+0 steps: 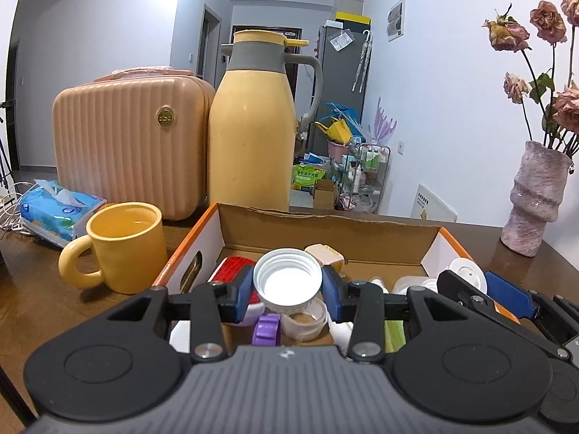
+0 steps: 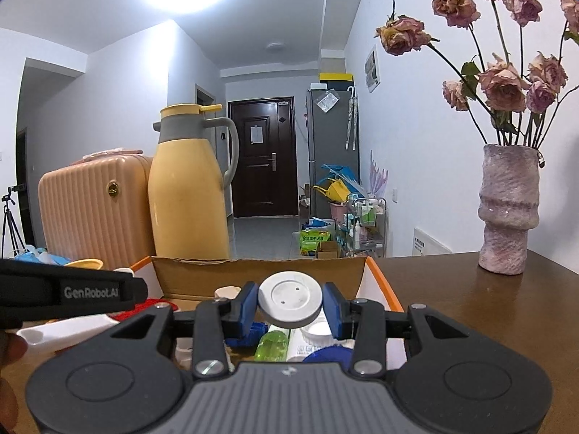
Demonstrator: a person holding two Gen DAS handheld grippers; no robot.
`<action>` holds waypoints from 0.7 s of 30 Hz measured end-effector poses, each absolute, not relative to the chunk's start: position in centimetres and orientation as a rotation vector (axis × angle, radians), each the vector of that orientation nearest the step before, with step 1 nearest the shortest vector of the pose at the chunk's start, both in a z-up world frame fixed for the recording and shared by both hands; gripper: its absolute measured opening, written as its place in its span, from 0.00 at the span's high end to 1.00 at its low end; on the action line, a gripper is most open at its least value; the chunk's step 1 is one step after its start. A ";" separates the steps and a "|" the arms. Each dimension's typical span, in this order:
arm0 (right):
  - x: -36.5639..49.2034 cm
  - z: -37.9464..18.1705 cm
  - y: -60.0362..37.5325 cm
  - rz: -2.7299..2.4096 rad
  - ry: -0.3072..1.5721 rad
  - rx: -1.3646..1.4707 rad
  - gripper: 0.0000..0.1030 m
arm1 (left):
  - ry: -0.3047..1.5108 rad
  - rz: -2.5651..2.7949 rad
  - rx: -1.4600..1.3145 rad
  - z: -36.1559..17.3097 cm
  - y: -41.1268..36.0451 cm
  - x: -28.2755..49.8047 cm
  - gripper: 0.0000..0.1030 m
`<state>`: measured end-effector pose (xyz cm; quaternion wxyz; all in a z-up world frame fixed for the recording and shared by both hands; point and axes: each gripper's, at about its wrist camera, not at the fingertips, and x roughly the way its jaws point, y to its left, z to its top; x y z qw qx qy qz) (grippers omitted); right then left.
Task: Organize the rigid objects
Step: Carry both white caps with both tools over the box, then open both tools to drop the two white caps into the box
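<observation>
Cardboard box [image 1: 325,224] cluttered | left fingers [image 1: 244,291] clamp white cap [image 1: 287,282] | right fingers [image 2: 244,307] clamp white lid [image 2: 289,298] | mug [image 1: 123,246], thermos [image 1: 249,123] probably beside box

1. Table [image 2: 470,311]: I see dark wood, polished, faintly glossy.
2. Box [image 1: 325,228]: raw brown cardboard inside, matt; white coated walls.
3. Screw cap [image 1: 287,276]: white plastic, ribbed, semi-gloss.
4. Flat lid [image 2: 289,298]: off-white plastic, smooth, matt.
5. Mug [image 1: 123,246]: yellow ceramic, satin glaze.
6. Flask [image 1: 249,137]: yellow body, smooth matt finish; grey matt collar.
7. Case [image 1: 126,144]: peach hard plastic, ridged.
8. Vase [image 2: 508,213]: pink, rough, mottled surface.
9. Grippers: I note black matt plastic, blue pads [image 1: 331,289], metal screws.
</observation>
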<state>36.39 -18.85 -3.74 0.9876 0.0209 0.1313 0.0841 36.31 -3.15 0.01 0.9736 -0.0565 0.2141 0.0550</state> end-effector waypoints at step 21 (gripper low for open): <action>41.4 -4.2 -18.8 0.170 0.305 0.001 0.63 | 0.451 0.124 -0.088 -0.6 -2.6 41.0 0.61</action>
